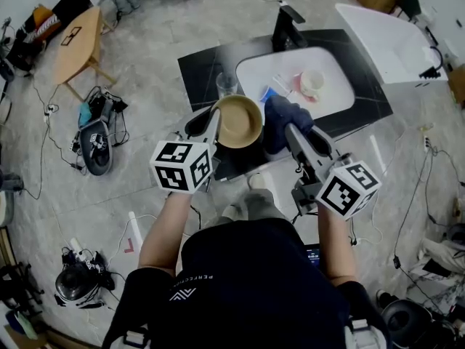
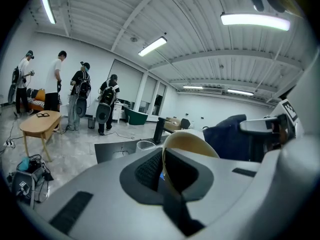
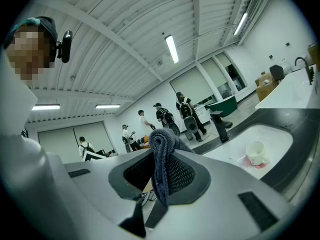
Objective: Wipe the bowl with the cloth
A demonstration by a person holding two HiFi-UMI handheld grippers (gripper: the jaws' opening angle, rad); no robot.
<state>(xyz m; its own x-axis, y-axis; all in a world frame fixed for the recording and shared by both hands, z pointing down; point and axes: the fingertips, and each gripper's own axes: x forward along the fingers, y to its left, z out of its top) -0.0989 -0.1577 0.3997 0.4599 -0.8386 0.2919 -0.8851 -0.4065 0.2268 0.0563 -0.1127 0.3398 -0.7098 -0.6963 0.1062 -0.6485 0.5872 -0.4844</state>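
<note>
Head view, looking steeply down: a person in a dark top held 2 grippers out over the near edge of a dark table (image 1: 195, 70) in the upper centre of the frame. The left gripper (image 1: 216, 121) was clamped on the rim of a tan bowl (image 1: 241, 121), held just left of centre. In the left gripper view the rim sat pinched between both jaws, with the bowl tipped up on edge. The right gripper (image 1: 290, 131) was closed on a dark blue cloth (image 1: 280, 115), bunched just right of the bowl and close against its rim. In the right gripper view the cloth hung folded between the jaws. Further up the frame, a white rounded surface (image 1: 254, 71) held 1 white cup (image 1: 312, 83) on a pink patch. A clear glass (image 1: 227, 84) stood at its left edge. A wooden side table (image 1: 76, 41) stood at upper left.
</note>
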